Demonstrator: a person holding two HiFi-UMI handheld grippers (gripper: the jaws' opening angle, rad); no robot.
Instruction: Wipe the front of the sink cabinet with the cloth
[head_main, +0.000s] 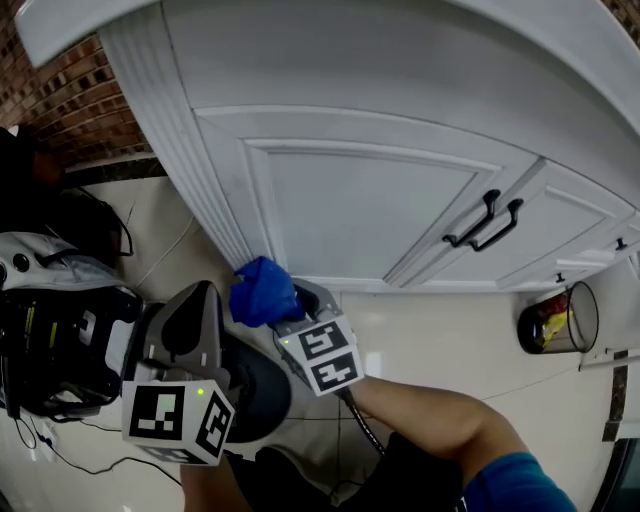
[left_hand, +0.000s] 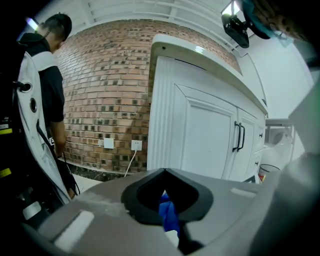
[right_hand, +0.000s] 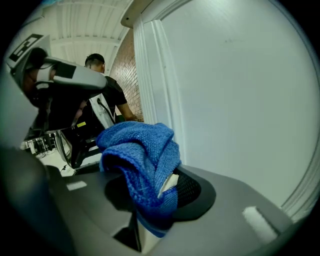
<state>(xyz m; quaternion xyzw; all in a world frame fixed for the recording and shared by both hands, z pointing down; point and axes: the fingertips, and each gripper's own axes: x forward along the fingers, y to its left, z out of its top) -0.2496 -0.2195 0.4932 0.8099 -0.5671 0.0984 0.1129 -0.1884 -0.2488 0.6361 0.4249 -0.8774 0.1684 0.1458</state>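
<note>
The white sink cabinet (head_main: 380, 200) fills the top of the head view, with two black door handles (head_main: 485, 225) to the right. A bunched blue cloth (head_main: 260, 291) is by the left door's lower left corner, near the fluted corner post. My right gripper (head_main: 278, 302) is shut on the cloth (right_hand: 145, 160), and the door panel (right_hand: 240, 100) rises just to its right; I cannot tell whether they touch. My left gripper (head_main: 200, 300) hangs lower left, apart from the cabinet, its jaws together. A strip of cloth (left_hand: 169, 214) shows beyond the left gripper (left_hand: 167, 200).
A wire-mesh waste bin (head_main: 562, 320) stands on the pale floor at the right. Black and white equipment (head_main: 50, 330) with cables lies at the left. A person in black (left_hand: 50, 90) stands by the brick wall (left_hand: 110, 100), which has two sockets (left_hand: 136, 145).
</note>
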